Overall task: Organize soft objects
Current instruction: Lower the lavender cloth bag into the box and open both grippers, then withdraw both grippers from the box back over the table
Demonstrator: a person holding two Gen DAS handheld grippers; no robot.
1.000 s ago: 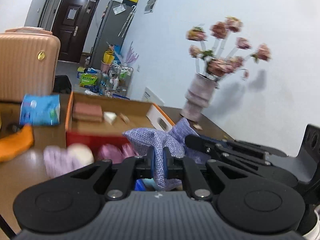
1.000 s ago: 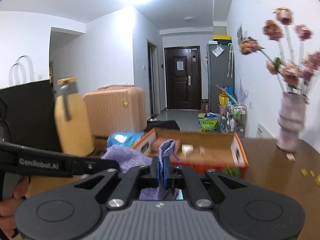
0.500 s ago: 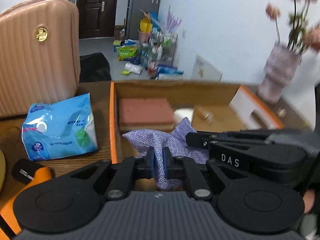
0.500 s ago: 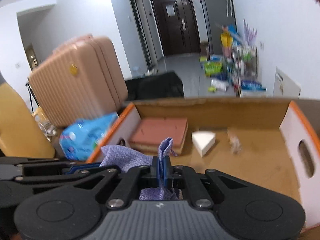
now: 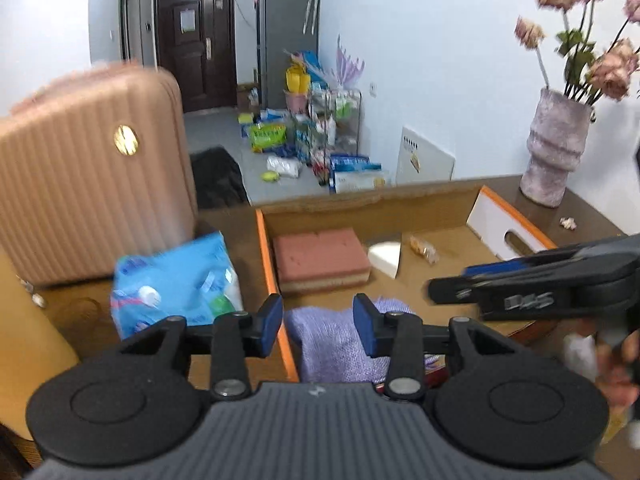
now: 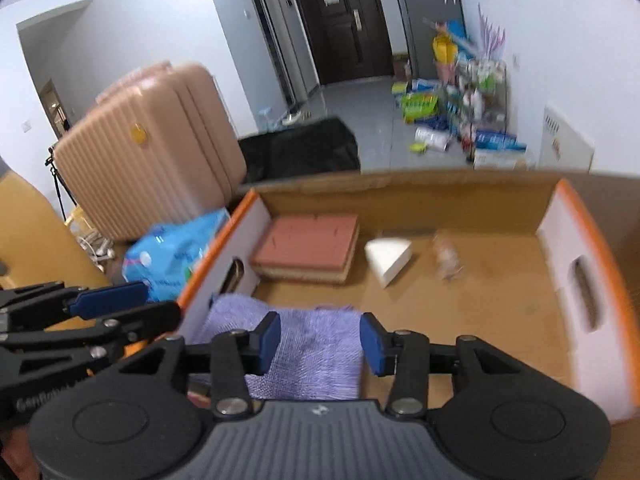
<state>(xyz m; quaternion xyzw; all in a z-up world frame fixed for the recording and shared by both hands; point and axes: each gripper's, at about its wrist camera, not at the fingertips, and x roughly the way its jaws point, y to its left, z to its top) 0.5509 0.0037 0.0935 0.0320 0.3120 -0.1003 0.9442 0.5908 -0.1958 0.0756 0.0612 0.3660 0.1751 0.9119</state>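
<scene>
A: Report the state of your left tool (image 5: 316, 322).

B: Your left tool's jaws were opening. The purple cloth (image 5: 336, 344) lay between the blue pads (image 5: 370, 330), but the pads did not press on it.

A: And your right tool (image 6: 320, 340)?

B: Same condition. Its jaws were opening, with the cloth (image 6: 312, 356) between the pads and no pad touching it. In the left wrist view your right tool (image 5: 532, 284) reached in from the right edge; in the right wrist view your left tool (image 6: 100, 312) reached in from the left edge.

A: Where was the cloth?

B: It lay inside the box (image 6: 592, 264), in the near left corner, against the white wall with the handle slot. The box (image 5: 262, 240) had orange rims and stood on the brown surface (image 5: 592, 216).

A: What else did the box hold?

B: A red sponge (image 6: 308, 246) in the far left corner, a white wedge (image 6: 388, 254) just beside it, and a small blurred item (image 6: 446, 258) further right.

A: Outside the box?

B: A blue pack (image 5: 176, 284) lay on the surface just left of the box, with a pink suitcase (image 5: 92, 200) behind it. A vase (image 5: 556, 156) of flowers stood at far right.
</scene>
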